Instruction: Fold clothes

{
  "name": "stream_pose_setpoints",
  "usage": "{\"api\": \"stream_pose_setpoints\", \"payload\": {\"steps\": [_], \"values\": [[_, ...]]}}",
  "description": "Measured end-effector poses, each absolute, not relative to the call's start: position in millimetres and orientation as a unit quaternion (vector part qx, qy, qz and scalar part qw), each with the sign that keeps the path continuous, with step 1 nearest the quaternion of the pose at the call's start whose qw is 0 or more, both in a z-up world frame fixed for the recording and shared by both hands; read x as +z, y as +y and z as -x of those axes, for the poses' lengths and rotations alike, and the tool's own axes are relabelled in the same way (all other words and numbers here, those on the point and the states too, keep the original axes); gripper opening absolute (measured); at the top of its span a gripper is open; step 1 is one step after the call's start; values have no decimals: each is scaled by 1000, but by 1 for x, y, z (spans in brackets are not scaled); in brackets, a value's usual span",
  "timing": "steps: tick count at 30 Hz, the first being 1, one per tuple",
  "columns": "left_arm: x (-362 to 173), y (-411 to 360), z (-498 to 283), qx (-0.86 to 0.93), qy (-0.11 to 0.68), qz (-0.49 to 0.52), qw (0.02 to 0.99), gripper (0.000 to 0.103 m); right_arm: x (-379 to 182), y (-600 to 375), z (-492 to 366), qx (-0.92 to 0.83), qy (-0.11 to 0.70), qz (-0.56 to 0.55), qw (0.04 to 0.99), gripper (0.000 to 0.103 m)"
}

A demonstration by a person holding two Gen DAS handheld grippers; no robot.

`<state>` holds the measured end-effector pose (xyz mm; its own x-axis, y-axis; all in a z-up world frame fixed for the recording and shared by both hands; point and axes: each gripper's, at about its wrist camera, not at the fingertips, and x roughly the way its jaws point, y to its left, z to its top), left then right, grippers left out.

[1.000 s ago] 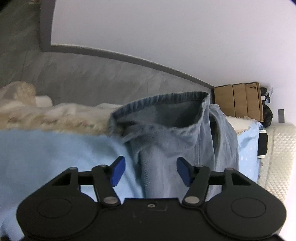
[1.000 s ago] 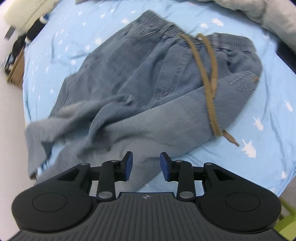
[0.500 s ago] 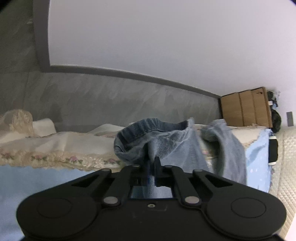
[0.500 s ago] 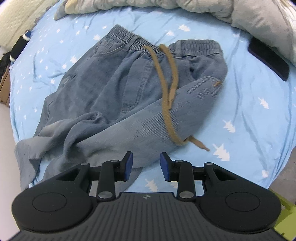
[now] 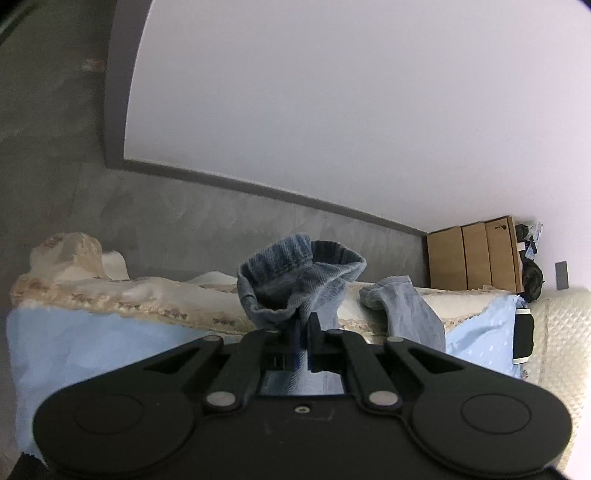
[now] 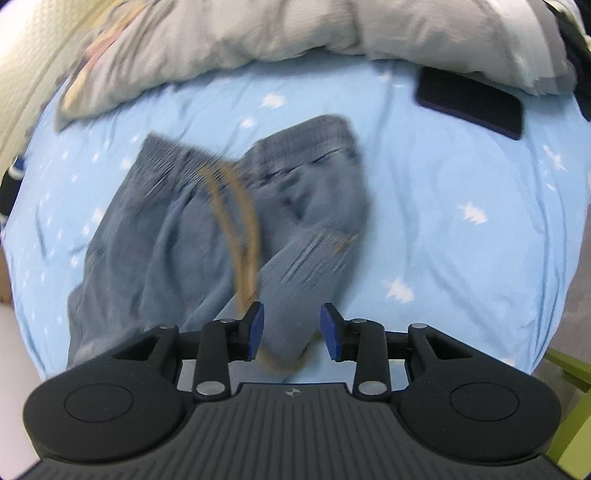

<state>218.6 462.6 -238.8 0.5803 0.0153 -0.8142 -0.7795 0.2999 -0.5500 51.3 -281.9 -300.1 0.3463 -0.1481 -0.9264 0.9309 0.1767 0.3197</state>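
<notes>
Left claw is closed tight on a fold of the jeans just below a cuff, which stands raised above the bed; a second leg end droops to its right. Right claw stands open, its blue pads either side of a rolled part of the jeans without pressing it, with the tan drawstring looped just beside the left pad. The garment lies crumpled on the blue sheet, waistband toward the duvet; this view is blurred, so seams are hard to read. Judgement: before closing, the right claw should take denim only and keep the drawstring out of the bite, then hold level with the left so the cloth draws flat. A dark phone lies well apart on the sheet. Containers: cardboard boxes stand by the wall; contents not visible.
</notes>
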Motion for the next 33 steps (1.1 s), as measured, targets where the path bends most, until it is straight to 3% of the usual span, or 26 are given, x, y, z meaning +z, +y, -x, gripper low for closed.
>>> {"api": "stream_pose_setpoints", "payload": {"steps": [12,14,17,19,21,27,33], "values": [[-164,404,-179,343,330,489,731,2,-378,-390,-51,-404,368,-533,646,46],[-159,401,-172,351,327,485,731,2,-391,-397,-52,-401,364,-541,644,43],[-154,401,-162,362,325,481,729,2,-401,-398,-50,-398,346,-560,639,29],[-151,401,-156,369,324,478,728,2,-390,-394,-47,-401,329,-561,645,12],[-148,401,-149,377,323,475,727,2,-369,-391,-41,-402,303,-569,651,7],[-165,417,-131,384,334,487,710,2,-298,-386,-11,-387,254,-554,692,5],[-205,437,-106,388,356,490,695,2,-311,-373,27,-410,291,-540,675,6]]}}
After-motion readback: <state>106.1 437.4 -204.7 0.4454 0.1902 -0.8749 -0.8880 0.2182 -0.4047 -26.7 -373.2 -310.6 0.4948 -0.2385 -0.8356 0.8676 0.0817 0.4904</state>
